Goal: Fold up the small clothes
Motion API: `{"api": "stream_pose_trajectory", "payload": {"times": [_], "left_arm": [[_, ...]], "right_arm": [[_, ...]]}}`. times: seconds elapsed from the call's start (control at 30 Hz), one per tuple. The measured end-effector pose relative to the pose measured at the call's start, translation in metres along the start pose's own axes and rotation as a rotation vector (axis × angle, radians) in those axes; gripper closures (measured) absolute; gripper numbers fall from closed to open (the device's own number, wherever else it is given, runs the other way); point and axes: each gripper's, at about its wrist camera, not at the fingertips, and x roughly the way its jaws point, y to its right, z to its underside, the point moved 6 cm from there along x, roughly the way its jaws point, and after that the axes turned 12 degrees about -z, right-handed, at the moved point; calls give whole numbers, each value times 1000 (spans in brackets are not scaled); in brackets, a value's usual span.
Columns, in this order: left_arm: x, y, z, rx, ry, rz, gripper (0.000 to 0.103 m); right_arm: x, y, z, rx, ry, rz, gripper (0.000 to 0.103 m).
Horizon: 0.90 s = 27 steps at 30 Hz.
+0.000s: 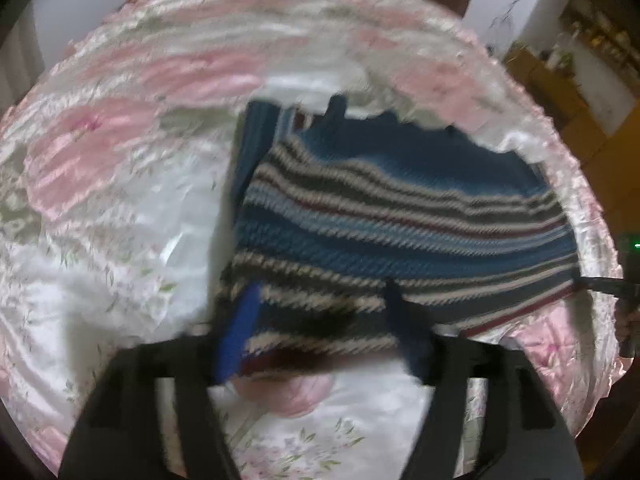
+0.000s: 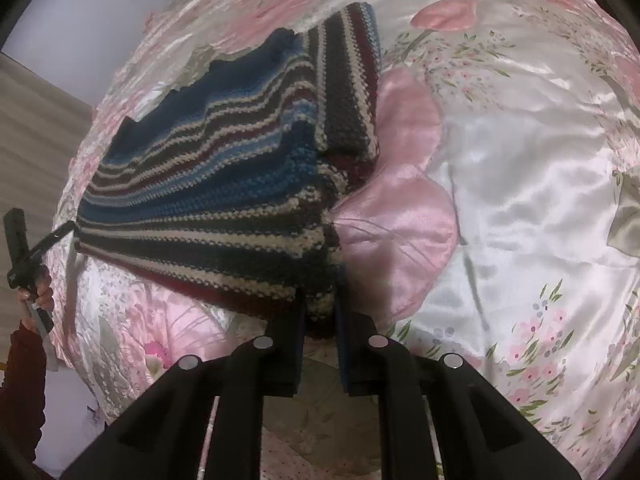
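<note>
Striped knit [image 2: 224, 168] partly folded on floral bedspread [image 2: 520, 184], right claw [image 2: 320, 320] pinching its near corner, left claw [image 1: 320, 316] spread across its blurred near edge.

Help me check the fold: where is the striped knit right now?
The striped knit lies on the pink floral satin bedcover, left of centre in the right wrist view, its near corner pinched by the right gripper and its far edge by the left gripper.
</note>
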Motion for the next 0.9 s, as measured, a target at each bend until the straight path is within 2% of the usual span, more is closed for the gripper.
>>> {"api": "stream_pose_trajectory", "payload": {"times": [0.1, 0.17, 0.3, 0.33, 0.4, 0.5, 0.57, 0.6, 0.63, 0.77, 0.9], "left_arm": [[16, -3, -4, 30, -33, -72, 21], [24, -12, -6, 4, -52, -100, 21], [33, -30, -4, -78, -98, -31, 21], [37, -32, -2, -91, -122, 8, 21], [44, -31, 4, -101, -163, 70, 27], [47, -29, 10, -109, -179, 76, 48], [42, -28, 12, -137, -176, 100, 76], [38, -28, 11, -161, -173, 118, 83], [31, -30, 8, -192, -162, 132, 87], [8, -30, 3, -226, -119, 136, 89], [24, -35, 18, -214, -180, 88, 89]], "right_arm": [[1, 1, -1, -1, -2, 5, 89], [2, -1, 0, -8, -2, 8, 89], [2, 1, 0, -4, 2, -4, 88], [2, 2, 0, 2, 2, -8, 87], [3, 4, 0, 8, -1, -8, 84], [4, 4, 0, 8, -2, -8, 84], [4, 4, -1, 4, -4, -7, 83], [4, 3, -1, 1, -7, -5, 83], [4, 3, -1, 0, -8, -3, 83], [3, 0, -1, -3, -8, 6, 83], [4, 0, -1, 1, -7, 1, 83]]}}
